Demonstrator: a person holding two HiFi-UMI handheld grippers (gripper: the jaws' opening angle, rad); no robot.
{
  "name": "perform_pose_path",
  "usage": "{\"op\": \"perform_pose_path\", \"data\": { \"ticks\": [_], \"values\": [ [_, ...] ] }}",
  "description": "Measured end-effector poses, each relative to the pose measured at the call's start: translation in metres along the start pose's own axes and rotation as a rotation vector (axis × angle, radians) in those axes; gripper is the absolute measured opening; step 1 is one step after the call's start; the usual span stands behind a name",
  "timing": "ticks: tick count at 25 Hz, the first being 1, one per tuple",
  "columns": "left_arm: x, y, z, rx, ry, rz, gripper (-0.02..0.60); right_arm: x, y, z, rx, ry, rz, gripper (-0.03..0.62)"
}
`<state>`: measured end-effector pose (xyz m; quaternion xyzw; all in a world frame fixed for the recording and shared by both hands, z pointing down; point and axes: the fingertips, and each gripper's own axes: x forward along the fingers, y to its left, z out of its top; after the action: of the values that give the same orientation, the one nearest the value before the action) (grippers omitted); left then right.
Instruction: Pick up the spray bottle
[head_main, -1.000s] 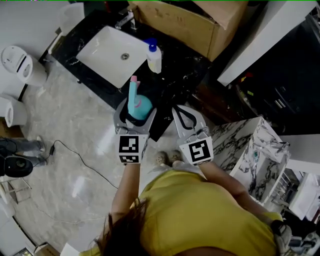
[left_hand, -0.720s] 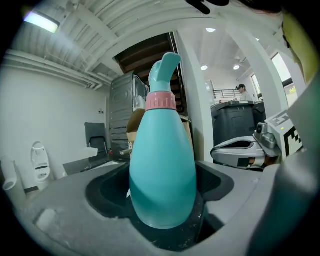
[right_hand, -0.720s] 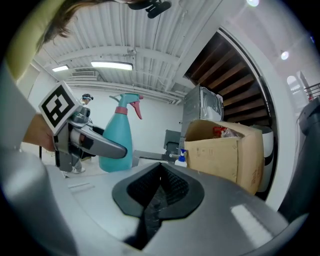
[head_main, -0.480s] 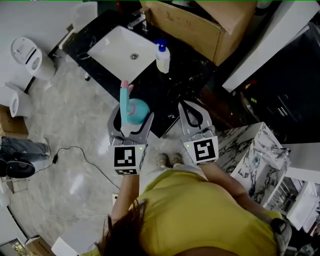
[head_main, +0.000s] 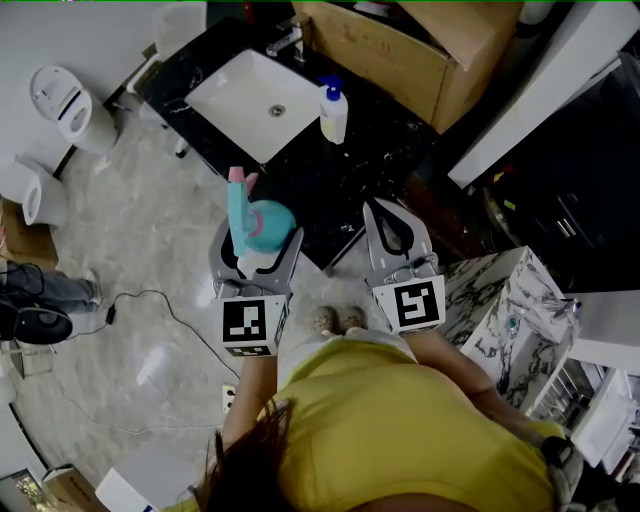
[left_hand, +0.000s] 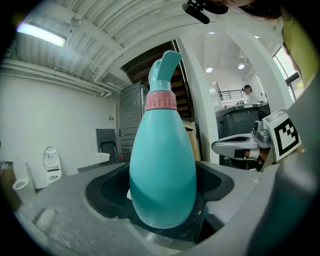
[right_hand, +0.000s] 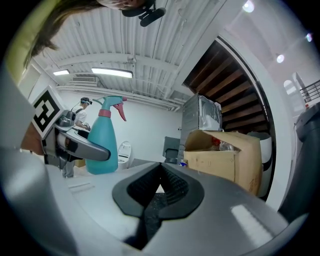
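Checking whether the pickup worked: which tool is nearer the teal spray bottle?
Left. The left tool is shut on the spray bottle, with the bottle's base between its jaws. The right tool is beside it, apart, jaws together and empty.

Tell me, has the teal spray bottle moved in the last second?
Yes. Held in the left gripper, the spray bottle has drawn back from the white sink, toward the person.
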<state>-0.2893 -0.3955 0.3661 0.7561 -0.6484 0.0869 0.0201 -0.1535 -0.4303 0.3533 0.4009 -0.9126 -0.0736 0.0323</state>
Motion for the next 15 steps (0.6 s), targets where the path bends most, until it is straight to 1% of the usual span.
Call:
{"op": "perform_pose_path", "data": {
  "ticks": [11, 15],
  "values": [
    [-0.0084, -0.0015, 0.0014, -0.001, 0.001, 0.005, 0.399, -0.0063, 0.0035, 0.0009, -0.005, 0.006, -0.003, 0.002],
    [-0.0091, 0.0006, 0.0026, 0.012, -0.009, 0.014, 0.399, -0.0062, 0.0050, 0.0016, -0.007, 0.005, 0.001, 0.002]
  ]
}}
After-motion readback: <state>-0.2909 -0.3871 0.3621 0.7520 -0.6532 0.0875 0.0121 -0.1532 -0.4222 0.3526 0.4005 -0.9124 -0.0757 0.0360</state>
